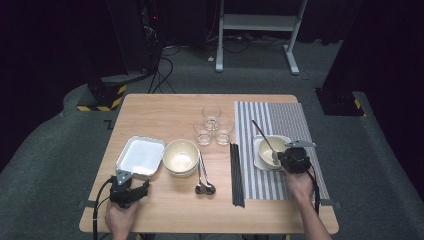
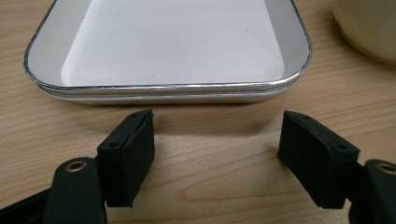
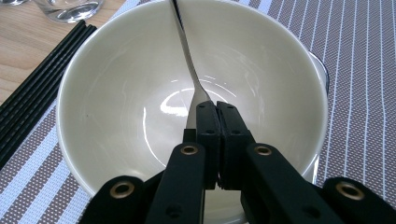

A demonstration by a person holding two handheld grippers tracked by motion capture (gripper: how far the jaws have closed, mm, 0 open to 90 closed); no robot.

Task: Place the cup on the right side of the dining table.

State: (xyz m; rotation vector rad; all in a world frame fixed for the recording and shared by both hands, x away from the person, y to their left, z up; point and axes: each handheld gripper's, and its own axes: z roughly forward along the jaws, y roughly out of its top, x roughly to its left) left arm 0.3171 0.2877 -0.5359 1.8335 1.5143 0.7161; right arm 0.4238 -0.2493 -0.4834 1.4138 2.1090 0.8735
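Right gripper is clamped on spoon inside bowl; left gripper stands open, empty, before tray.

Grey carpet floor around a light wooden table; white metal frame and black cables behind; dark surroundings, yellow-black hazard-striped base at left

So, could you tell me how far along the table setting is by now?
Done, it seems: a tray with a bowl in it sits on the striped mat. In hand: the right gripper is shut on a spoon inside that bowl. The left gripper is open on the table before the other tray. Probably left: the second bowl, two spoons, chopsticks and three glasses.
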